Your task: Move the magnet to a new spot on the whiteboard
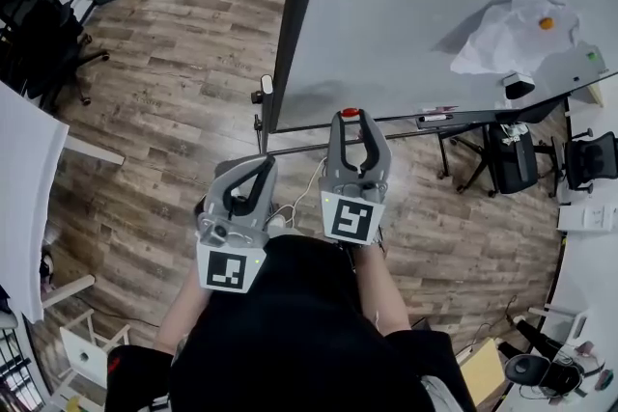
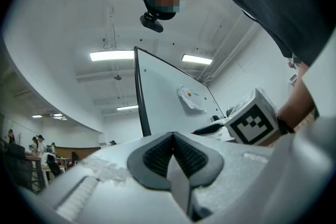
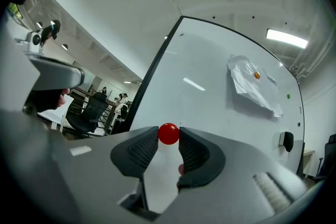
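Wood-plank floor (image 1: 174,63) beneath the whiteboard (image 1: 406,5) (crumpled paper (image 1: 517,34) attached).

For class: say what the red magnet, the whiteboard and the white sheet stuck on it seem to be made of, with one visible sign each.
Red magnet: probably smooth moulded plastic; it is rounded and evenly red, with a soft sheen.
Whiteboard: a smooth, glossy coated panel; it mirrors a ceiling light as a streak.
White sheet: thin paper or plastic film, hard to tell which; it is creased and sagging.
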Tool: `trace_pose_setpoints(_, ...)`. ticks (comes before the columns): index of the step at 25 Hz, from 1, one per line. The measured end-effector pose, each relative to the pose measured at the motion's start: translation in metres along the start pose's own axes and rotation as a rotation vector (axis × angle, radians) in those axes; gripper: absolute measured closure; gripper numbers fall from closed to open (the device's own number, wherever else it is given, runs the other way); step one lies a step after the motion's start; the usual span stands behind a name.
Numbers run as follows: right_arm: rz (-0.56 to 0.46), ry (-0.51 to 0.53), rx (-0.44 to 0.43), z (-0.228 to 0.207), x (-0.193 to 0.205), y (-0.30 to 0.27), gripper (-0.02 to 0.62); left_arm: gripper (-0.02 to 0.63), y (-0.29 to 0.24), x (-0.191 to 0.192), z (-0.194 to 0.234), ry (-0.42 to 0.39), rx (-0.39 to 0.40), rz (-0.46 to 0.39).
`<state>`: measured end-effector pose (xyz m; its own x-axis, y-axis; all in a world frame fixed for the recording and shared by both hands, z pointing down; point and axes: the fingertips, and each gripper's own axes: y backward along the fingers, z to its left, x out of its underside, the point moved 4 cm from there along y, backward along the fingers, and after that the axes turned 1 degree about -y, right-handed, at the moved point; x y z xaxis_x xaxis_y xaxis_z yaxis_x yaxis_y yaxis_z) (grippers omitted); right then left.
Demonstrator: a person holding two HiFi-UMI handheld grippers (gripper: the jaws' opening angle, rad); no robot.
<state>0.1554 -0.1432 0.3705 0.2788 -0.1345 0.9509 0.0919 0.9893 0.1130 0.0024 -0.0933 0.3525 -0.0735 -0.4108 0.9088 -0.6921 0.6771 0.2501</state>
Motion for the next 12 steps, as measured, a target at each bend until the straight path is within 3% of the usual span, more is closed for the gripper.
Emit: trace_pose_setpoints(12, 0.001, 0.025, 0.071, -0.021, -0.004, 0.042, 0.471, 0.604, -0.019, -0.002, -0.024, 0.031, 0.100, -0.038)
